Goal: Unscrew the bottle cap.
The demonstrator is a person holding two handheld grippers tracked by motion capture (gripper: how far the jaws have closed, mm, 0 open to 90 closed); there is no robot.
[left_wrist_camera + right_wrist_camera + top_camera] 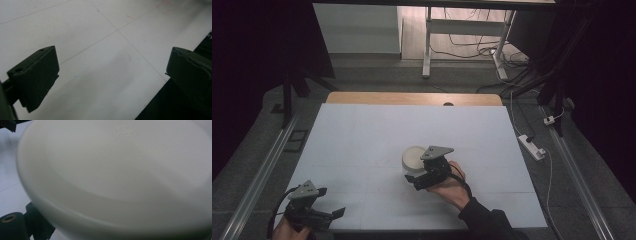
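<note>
A round white container [414, 157] with a flat pale top sits just right of the centre of the high view, on the white table [362, 140]. In the right gripper view its blurred top [120, 170] is pressed close to the camera. Your right gripper [416, 177] is at the container's lower right edge, against its side; you cannot tell from these pictures whether its jaws are clamped on it. Your left gripper [332, 214] rests at the lower left of the frame, well apart, its jaws [110, 82] spread wide over bare table.
</note>
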